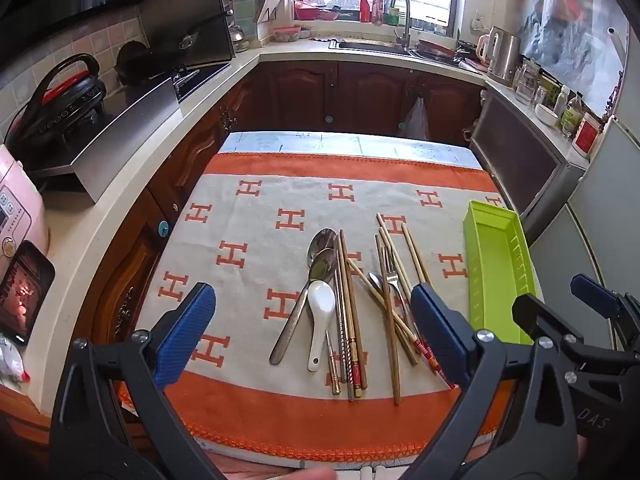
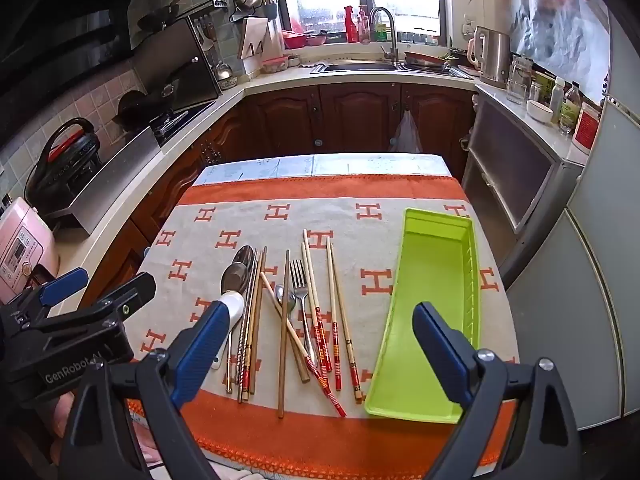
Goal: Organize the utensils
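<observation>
utensils (image 1: 352, 304) – loose pile, centre frame on table (image 1: 248, 360) | green tray (image 2: 428, 312) empty, right | both grippers' fingers wide apart, holding nothing | white spoon (image 1: 322, 312) brittle, glazed – pinch mid-handle; chopsticks (image 2: 332, 320) light, roll

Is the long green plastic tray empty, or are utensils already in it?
Empty. The long green plastic tray shows only bare floor; the utensils all lie on the cloth beside it.
</observation>
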Action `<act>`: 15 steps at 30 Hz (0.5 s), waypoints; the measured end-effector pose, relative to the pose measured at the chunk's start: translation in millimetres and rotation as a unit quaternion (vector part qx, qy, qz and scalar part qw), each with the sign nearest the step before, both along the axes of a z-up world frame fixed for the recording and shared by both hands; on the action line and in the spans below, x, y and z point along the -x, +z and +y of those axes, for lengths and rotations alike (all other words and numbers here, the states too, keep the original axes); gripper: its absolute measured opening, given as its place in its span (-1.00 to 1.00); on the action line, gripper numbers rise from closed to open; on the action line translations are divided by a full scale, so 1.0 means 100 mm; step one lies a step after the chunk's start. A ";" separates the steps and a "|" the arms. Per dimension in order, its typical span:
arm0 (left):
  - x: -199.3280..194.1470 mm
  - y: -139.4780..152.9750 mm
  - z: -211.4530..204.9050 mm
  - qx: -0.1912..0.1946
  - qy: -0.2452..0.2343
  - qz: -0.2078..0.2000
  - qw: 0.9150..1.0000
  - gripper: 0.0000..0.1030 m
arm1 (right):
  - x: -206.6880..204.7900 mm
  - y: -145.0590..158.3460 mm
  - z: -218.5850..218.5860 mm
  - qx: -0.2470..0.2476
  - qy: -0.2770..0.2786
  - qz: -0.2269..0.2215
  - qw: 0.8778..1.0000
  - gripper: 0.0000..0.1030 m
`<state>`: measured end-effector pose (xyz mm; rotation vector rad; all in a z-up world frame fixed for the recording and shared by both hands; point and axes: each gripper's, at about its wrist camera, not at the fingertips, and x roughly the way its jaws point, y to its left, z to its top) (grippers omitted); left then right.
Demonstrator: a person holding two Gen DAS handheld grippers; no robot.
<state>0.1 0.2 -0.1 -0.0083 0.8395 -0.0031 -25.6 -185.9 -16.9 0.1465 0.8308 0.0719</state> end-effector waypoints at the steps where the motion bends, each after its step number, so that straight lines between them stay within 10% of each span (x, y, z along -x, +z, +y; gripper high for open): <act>1: 0.00 0.00 0.00 0.000 0.000 0.000 1.000 0.90 | 0.00 0.00 0.00 0.000 0.001 0.001 1.000 0.81; 15: -0.01 0.06 -0.14 -0.004 -0.008 0.001 1.000 0.86 | 0.01 0.00 -0.02 -0.005 -0.002 0.004 1.000 0.81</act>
